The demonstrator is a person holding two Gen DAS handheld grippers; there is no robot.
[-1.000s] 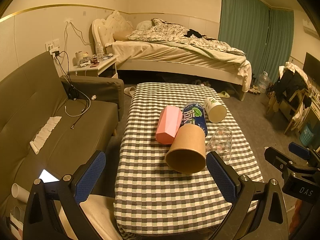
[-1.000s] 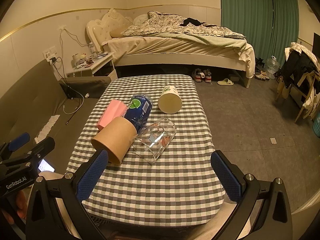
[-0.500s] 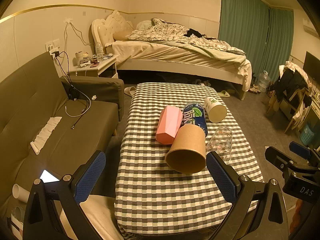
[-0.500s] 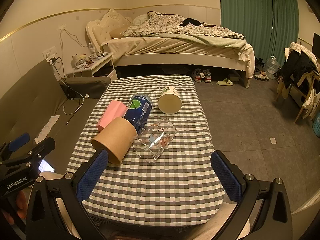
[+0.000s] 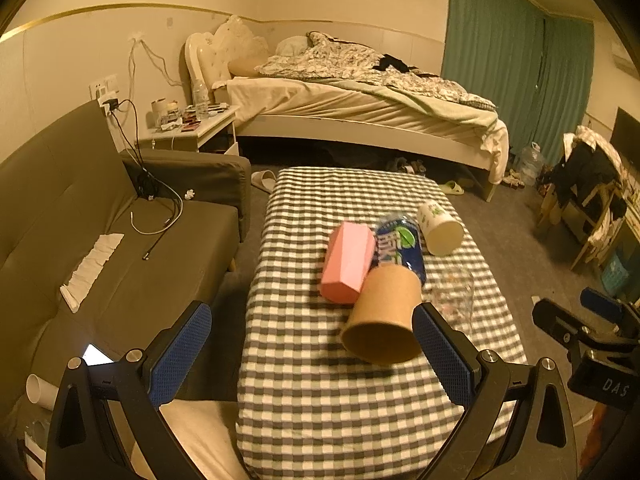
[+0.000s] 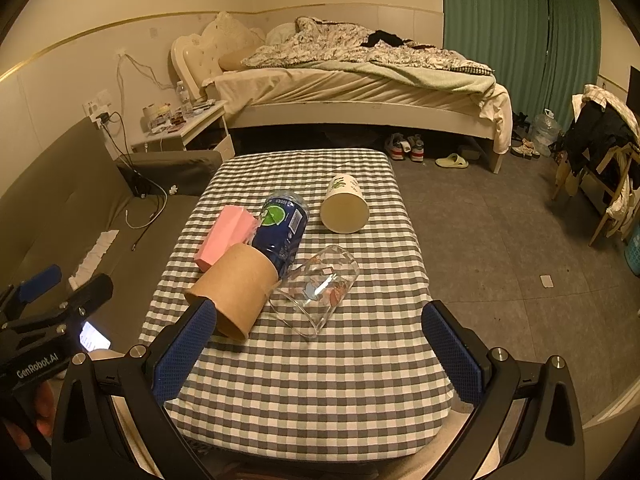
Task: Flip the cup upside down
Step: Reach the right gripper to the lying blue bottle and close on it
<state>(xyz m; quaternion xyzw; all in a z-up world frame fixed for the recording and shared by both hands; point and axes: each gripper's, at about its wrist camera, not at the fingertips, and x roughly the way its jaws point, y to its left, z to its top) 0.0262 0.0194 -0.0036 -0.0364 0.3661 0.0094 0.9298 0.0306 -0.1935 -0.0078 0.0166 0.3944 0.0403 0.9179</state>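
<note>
Several cups lie on their sides on the checked table (image 6: 320,380): a brown paper cup (image 5: 384,316) (image 6: 236,292) with its mouth towards me, a clear glass cup (image 6: 316,288) (image 5: 456,292) beside it, and a white paper cup (image 6: 346,210) (image 5: 440,228) farther back. My left gripper (image 5: 308,354) hovers open over the near left of the table, its right finger close to the brown cup's mouth. My right gripper (image 6: 316,348) hangs open just short of the glass cup. Neither holds anything.
A pink box (image 5: 348,266) (image 6: 224,236) and a blue can (image 6: 282,232) (image 5: 400,246) lie against the brown cup. A grey sofa (image 5: 100,240) runs along the table's left; a bed (image 6: 360,88) stands behind. Open floor (image 6: 500,240) lies to the right.
Both views have shifted only slightly; the left gripper has crept a little towards the brown cup. The cups have not moved.
</note>
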